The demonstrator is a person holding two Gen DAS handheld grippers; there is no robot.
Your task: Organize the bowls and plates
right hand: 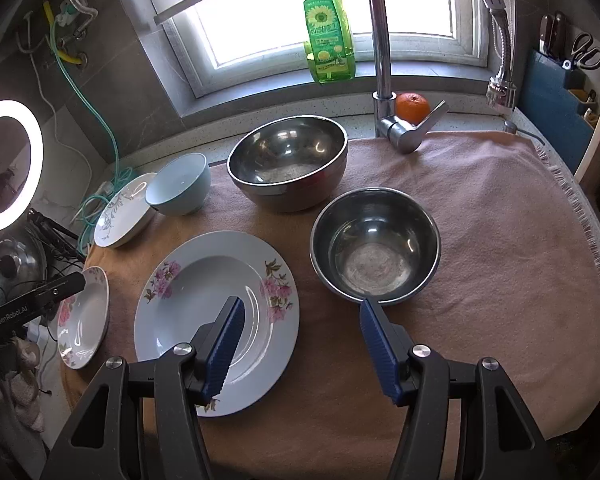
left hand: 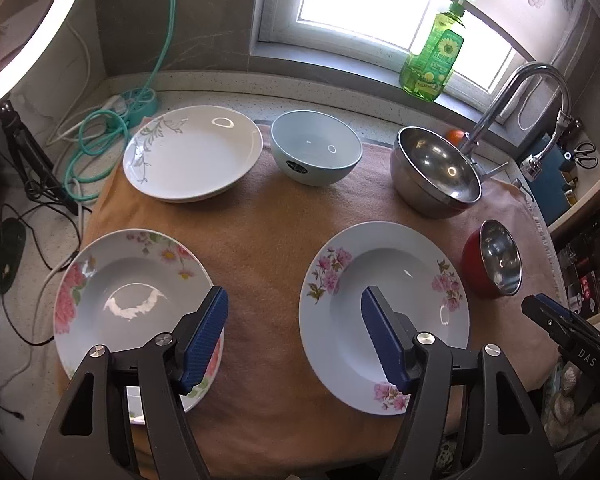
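Nearest the left gripper (left hand: 294,300), whose blue pads stand apart with nothing but cloth between them, lie two flowered plates: the peony plate (left hand: 132,304) under its left finger and the pink-blossom plate (left hand: 384,316) under its right finger, neither one gripped. The right gripper (right hand: 302,312) likewise hangs released, its left pad over the inner rim of the pink-blossom plate (right hand: 216,316) and its right pad just beside the near rim of the small steel bowl (right hand: 374,248), with bare cloth in the gap. Both tools tilt steeply down toward the counter, and each shows at the edge of the other's view as a black arm. In the way of any reach farther back, the small steel bowl sits just beside the pink-blossom plate, and behind it the large steel bowl (right hand: 288,160) stands near the tap (right hand: 384,60). Left of that comes the pale blue bowl (right hand: 180,188), touching or nearly touching the white leaf-patterned plate (right hand: 124,212). All the dishes rest on a brownish-pink towel (right hand: 480,220) spread over a speckled stone counter (left hand: 204,84). Beyond lie an orange (right hand: 412,106), a green soap bottle (right hand: 330,36) on the sill of a bright window (right hand: 300,12), a ring light (right hand: 12,164) and teal hose (left hand: 100,136) at left, and scissors (right hand: 588,54) in a blue rack at right.
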